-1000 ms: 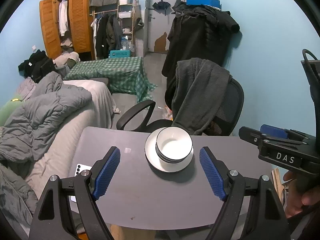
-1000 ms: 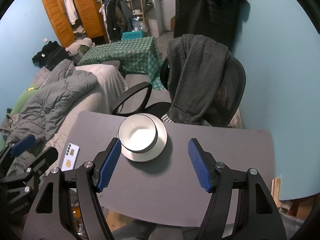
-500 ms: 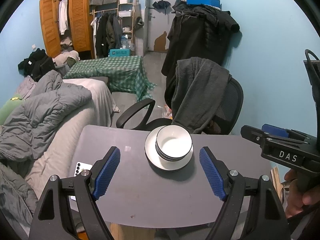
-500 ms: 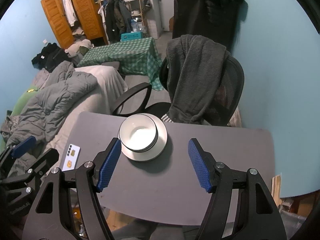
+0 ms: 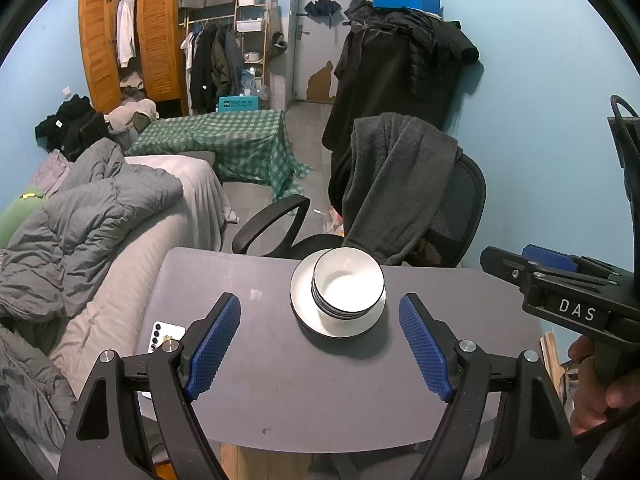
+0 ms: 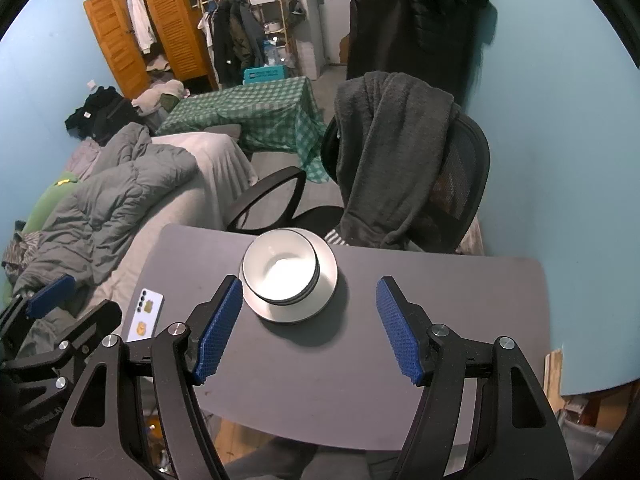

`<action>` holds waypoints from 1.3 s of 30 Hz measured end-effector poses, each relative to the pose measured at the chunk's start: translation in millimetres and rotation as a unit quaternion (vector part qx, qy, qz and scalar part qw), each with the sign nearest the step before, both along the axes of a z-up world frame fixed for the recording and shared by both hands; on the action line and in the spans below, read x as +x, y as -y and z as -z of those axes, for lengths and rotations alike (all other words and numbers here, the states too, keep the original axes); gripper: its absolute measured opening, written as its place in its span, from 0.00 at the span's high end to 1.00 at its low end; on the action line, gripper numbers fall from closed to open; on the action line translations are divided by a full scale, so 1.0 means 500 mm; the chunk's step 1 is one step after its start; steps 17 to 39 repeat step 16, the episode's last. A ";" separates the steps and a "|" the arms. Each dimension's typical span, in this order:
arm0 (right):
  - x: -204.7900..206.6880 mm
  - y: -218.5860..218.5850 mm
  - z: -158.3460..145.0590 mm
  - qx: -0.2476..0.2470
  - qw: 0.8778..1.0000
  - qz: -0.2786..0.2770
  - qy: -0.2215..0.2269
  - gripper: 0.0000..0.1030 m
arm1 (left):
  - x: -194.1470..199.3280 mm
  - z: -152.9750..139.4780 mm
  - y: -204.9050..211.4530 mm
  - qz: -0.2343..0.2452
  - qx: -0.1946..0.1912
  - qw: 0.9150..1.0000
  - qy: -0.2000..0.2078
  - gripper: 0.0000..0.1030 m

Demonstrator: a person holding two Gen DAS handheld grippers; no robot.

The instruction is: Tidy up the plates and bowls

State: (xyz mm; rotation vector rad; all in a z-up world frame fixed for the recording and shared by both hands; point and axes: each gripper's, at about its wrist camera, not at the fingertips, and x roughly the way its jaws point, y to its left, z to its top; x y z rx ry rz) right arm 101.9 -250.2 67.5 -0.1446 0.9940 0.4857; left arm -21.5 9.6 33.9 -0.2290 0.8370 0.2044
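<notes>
A stack of white bowls with dark rims (image 5: pixel 347 285) sits on a white plate (image 5: pixel 304 304) at the far middle of the grey table (image 5: pixel 320 392). The same bowls (image 6: pixel 280 270) and plate (image 6: pixel 326 280) show in the right wrist view. My left gripper (image 5: pixel 320 344) is open and empty, held above the table short of the stack. My right gripper (image 6: pixel 310 326) is open and empty, also short of the stack. The right gripper's body shows at the right edge of the left wrist view (image 5: pixel 560 292).
A white phone (image 5: pixel 164 336) lies at the table's left edge. A black office chair (image 5: pixel 404 200) draped with a grey garment stands behind the table. A bed with a grey duvet (image 5: pixel 92 232) is on the left. The blue wall is close on the right.
Both grippers have drawn back and up a little from the stack. The bowls and plate have not moved.
</notes>
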 end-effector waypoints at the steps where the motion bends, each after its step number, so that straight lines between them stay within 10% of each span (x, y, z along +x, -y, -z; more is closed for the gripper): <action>1: 0.000 -0.003 -0.002 0.000 1.000 0.000 0.000 0.34 | -0.001 0.001 0.000 0.000 0.000 1.000 -0.001 0.20; 39: -0.003 -0.024 -0.018 -0.006 1.000 -0.001 -0.001 0.34 | 0.008 0.003 -0.016 0.001 -0.007 1.000 -0.007 0.20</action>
